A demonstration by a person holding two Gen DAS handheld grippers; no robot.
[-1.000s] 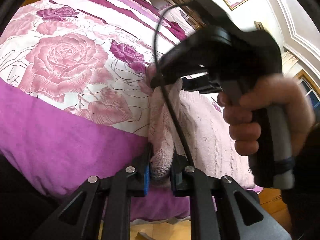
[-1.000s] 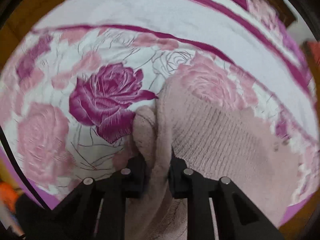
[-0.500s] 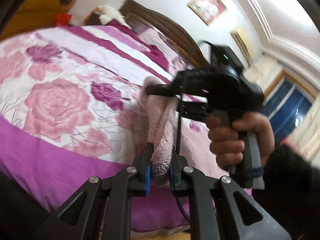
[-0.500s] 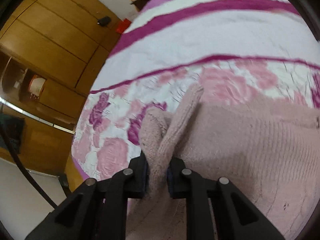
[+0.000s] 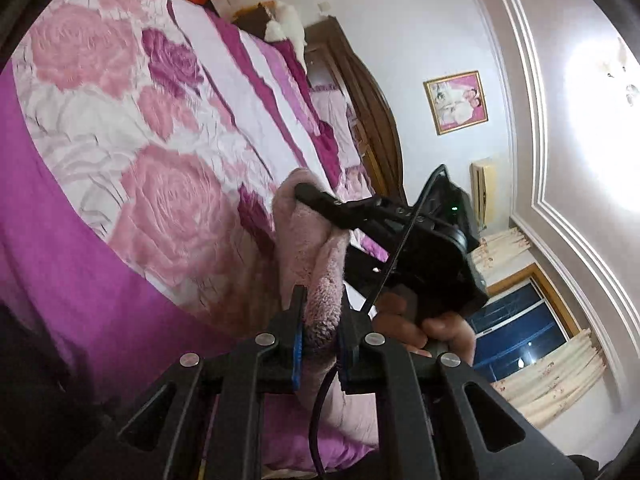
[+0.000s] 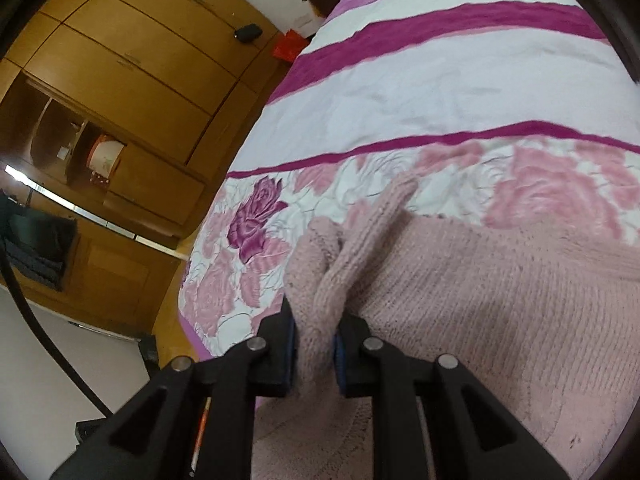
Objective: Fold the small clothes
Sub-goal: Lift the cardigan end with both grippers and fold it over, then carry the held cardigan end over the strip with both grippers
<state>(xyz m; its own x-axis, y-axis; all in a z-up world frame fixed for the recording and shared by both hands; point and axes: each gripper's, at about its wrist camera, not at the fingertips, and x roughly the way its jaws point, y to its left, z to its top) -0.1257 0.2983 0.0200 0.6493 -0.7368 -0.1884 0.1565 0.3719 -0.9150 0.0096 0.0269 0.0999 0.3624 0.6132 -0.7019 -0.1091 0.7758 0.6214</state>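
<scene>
A pale pink knitted garment (image 6: 480,292) lies on the rose-patterned bedspread (image 6: 420,76), its near edge lifted. My left gripper (image 5: 320,320) is shut on a bunched fold of the pink garment (image 5: 312,248). Straight ahead in the left wrist view, a hand holds my right gripper (image 5: 304,196), whose fingers pinch the same fold further along. From the right wrist view, the right gripper (image 6: 314,320) is shut on a raised ridge of the knit, and the rest spreads flat to the right.
The bed's purple side (image 5: 60,248) drops away at the left. A dark wooden headboard (image 5: 360,92) and a white plush toy (image 5: 286,24) stand at the far end. Wooden wardrobes (image 6: 120,92) line the wall beside the bed. A window with curtains (image 5: 532,344) is at right.
Both grippers have risen with the pink fold and tilted up, so the wall, the window and the wardrobes came into view. The left gripper swung sideways and rolled. Both grips have held.
</scene>
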